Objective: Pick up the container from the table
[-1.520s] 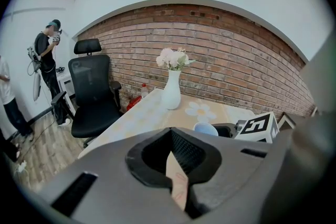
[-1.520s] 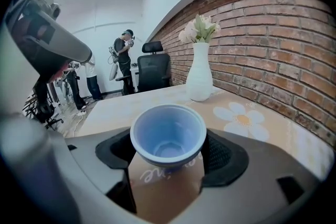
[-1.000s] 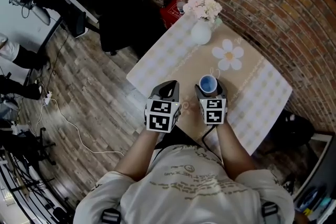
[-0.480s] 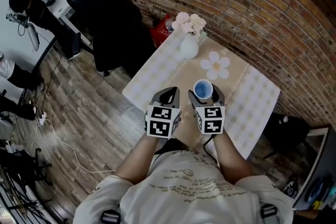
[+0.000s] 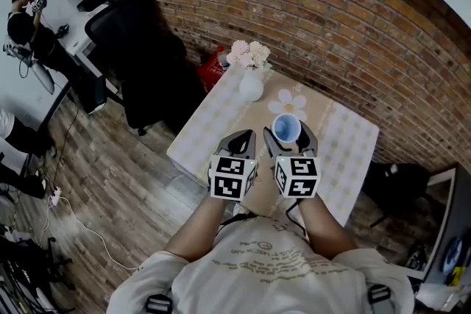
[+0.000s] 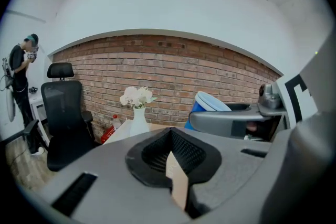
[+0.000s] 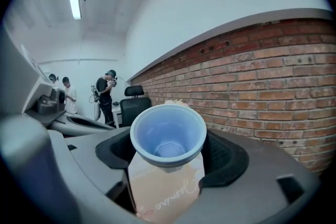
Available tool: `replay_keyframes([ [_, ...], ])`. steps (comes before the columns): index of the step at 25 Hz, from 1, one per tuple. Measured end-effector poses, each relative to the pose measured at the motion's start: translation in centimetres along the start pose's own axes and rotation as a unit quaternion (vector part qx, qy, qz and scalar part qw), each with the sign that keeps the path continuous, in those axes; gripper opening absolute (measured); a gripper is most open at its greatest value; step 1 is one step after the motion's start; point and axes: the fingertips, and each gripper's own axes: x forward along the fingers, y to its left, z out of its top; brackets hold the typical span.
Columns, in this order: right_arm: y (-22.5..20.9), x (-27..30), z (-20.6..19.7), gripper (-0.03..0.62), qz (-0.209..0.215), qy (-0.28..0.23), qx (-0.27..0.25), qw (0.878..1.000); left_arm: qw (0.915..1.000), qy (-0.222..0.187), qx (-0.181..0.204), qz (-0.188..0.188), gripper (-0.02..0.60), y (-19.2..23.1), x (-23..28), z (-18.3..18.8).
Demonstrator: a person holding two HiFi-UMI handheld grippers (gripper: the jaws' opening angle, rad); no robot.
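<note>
The container is a pale blue cup (image 5: 286, 129), empty inside and upright, held above the checked table (image 5: 352, 151). My right gripper (image 5: 288, 134) is shut on it, one jaw on each side of its rim. The right gripper view shows the cup (image 7: 168, 136) filling the gap between the jaws of that gripper (image 7: 167, 162), with the table's tan cloth below. My left gripper (image 5: 238, 139) hangs just left of it, shut with nothing in it. In the left gripper view, that gripper (image 6: 171, 136) has its jaws together, and the cup (image 6: 209, 103) shows to the right.
A white vase of pale flowers (image 5: 250, 81) stands at the table's far end, with a flower-shaped mat (image 5: 288, 103) beside it. A black office chair (image 5: 140, 40) and a red object (image 5: 212, 68) are left of the table. The brick wall (image 5: 331, 33) runs behind. A person (image 5: 26, 18) stands far left.
Both grippers have risen together, the right one carrying the cup higher above the table. The head view has tilted up, so the table looks smaller and farther.
</note>
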Motion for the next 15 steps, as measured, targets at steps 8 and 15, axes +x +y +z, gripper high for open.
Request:
replay_keyframes([
  [8, -1.8, -1.5, 2.9, 0.370, -0.039, -0.030, -0.007, 0.999, 0.9994, -0.031, 0.012, -0.015, 0.003, -1.3, -0.4, 2.5],
  [15, -2.5, -1.4, 1.4, 0.364, -0.048, 0.001, -0.017, 0.999, 0.9989, -0.040, 0.016, -0.021, 0.003, -1.8, -0.4, 3.1],
])
